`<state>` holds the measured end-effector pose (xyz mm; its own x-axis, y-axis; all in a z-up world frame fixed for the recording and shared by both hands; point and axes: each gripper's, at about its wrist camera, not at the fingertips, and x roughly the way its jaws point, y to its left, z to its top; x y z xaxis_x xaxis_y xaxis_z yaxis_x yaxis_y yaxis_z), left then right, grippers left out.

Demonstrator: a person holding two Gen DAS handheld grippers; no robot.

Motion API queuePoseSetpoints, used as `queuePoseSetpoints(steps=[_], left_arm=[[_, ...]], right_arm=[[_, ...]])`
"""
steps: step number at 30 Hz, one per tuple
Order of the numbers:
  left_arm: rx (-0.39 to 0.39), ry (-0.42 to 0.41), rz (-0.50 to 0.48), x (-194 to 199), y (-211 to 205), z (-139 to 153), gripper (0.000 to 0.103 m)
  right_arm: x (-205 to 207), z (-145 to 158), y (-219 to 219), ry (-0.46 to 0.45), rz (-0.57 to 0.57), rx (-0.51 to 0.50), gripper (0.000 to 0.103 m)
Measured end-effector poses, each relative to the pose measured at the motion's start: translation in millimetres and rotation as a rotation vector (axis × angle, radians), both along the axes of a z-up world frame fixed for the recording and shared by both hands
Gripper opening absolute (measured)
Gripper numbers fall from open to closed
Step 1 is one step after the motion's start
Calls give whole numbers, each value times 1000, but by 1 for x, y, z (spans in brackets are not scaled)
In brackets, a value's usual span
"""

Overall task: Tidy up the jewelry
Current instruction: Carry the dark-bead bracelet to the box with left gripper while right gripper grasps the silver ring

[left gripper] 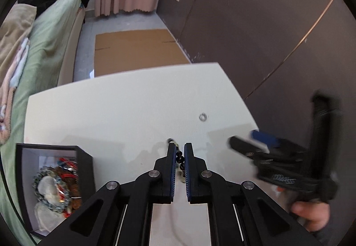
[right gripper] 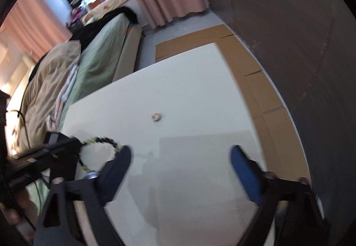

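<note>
Left wrist view: left hand-held gripper (left gripper: 180,150) clamped narrow on beaded bracelet (left gripper: 179,159), above white worktop (left gripper: 124,112). Right hand-held gripper (right gripper: 180,153) spread wide, nothing between pads. Small ring (right gripper: 156,116) lying mid-worktop. Jewelry box (left gripper: 85,157) at worktop's left, holding more bracelets.

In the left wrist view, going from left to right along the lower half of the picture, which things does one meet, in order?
Open black box of bracelets → left gripper shut on the dark beaded bracelet → small ring on the white table → right gripper, blurred.
</note>
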<state>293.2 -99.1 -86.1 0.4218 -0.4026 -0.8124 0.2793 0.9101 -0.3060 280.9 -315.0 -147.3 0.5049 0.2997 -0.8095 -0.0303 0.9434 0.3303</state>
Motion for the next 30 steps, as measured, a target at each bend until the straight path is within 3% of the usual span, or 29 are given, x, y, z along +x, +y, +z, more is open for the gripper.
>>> queuePoseSetpoints(steps=[7, 14, 19, 21, 22, 23, 30], left_arm=[[-65, -38, 55, 8, 35, 20, 7], [-103, -54, 85, 12, 58, 30, 7], [-117, -69, 109, 11, 73, 37, 7], [-119, -75, 114, 11, 79, 38, 7], [-122, -76, 118, 9, 82, 39, 7], [-125, -76, 121, 9, 85, 40, 7], [-149, -103, 135, -1, 105, 53, 7]], right_arm=[[21, -11, 30, -35, 97, -97, 57], [37, -13, 48, -93, 125, -194, 56], [37, -15, 67, -125, 158, -332, 45], [37, -13, 67, -124, 160, -323, 33], [38, -12, 66, -127, 158, -325, 19], [38, -12, 65, -127, 161, -322, 15], [33, -2, 65, -109, 135, -277, 14]])
